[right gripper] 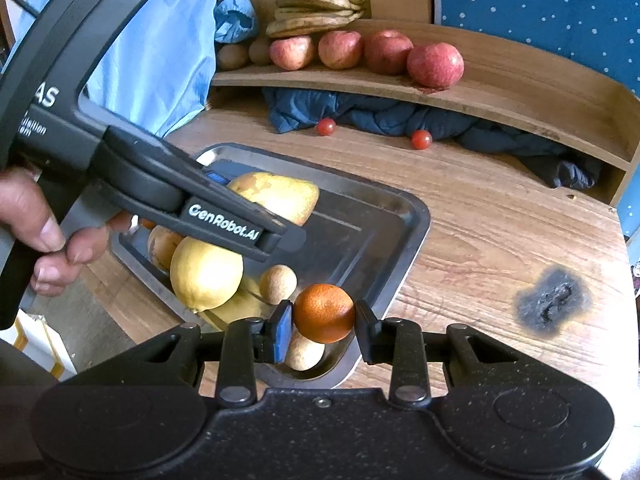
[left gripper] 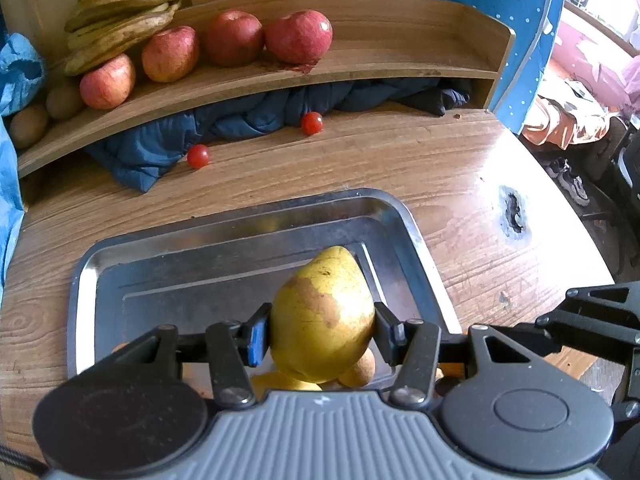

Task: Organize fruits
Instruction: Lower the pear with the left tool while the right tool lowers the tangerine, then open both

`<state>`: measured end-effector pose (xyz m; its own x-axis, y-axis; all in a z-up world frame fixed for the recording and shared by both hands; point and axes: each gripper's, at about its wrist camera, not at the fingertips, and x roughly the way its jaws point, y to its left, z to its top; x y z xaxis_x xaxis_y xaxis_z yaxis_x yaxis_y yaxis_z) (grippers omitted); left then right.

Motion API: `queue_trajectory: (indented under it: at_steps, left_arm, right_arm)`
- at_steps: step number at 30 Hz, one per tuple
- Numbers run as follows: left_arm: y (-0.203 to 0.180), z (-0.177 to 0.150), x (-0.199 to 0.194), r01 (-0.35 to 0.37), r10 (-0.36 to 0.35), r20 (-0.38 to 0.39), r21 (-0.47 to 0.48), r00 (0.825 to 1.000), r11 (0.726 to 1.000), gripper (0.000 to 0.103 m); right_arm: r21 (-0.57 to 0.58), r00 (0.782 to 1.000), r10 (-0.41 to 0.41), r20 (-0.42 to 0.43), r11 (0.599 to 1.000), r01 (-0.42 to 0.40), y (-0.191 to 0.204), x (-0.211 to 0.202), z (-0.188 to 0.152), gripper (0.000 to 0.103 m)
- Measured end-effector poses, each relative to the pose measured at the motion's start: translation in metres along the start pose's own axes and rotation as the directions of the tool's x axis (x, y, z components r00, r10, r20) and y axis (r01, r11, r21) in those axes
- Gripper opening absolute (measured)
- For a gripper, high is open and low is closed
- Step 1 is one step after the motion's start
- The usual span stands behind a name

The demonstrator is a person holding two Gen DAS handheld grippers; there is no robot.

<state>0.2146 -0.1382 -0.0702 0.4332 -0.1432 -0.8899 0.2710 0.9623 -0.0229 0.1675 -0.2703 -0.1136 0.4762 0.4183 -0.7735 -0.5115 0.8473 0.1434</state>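
Both hand-held grippers are clamped on fruit over the metal tray (left gripper: pixel 84 292). Left gripper (left gripper: pixel 322 328) holds a yellow-green pear (left gripper: pixel 322 312) by its broad belly, pads pressed on either side; the pear's long axis runs away from the gripper, its narrow end pointing toward the far rim of the tray. Right gripper (right gripper: pixel 322 316) has its jaws drawn in narrow on a small orange (right gripper: pixel 324 312), above the tray's near corner.

Under the tray lies a wooden tabletop (left gripper: pixel 460 168) with a dark burnt patch (right gripper: pixel 554 306) to the tray's right. Beyond the tray stands a curved wooden shelf (left gripper: pixel 380 68) carrying four red apples (left gripper: pixel 298 36), a bunch of browned bananas (left gripper: pixel 124 12) and two kiwis (left gripper: pixel 28 126) at its left end. A dark blue cloth (left gripper: pixel 256 116) is stuffed under the shelf, with two cherry tomatoes (left gripper: pixel 198 156) on the table in front of it. A dotted blue panel (right gripper: pixel 540 8) backs the shelf.

In the tray, a lemon (right gripper: pixel 206 272) and two small tan round fruits (right gripper: pixel 278 283) lie partly hidden by the left gripper's body; a person's hand (right gripper: pixel 44 236) grips its handle. Other fruit beneath is cut off and hard to identify.
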Motion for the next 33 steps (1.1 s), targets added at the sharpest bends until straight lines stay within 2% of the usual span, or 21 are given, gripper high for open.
queue_trajectory:
  at_steps: [13,33]
  left_arm:
    - [-0.002,-0.001,0.009,0.021,-0.019,-0.040,0.039,0.999,0.999,0.056]
    - [0.005,0.002,0.020,0.039,-0.034,-0.067,0.071,0.997,0.997,0.056]
  right_arm:
    - [0.003,0.998,0.019,-0.052,1.000,-0.019,0.008,0.013,-0.002,0.035]
    - [0.017,0.998,0.001,-0.067,1.000,0.000,0.013,0.025,0.008,0.035]
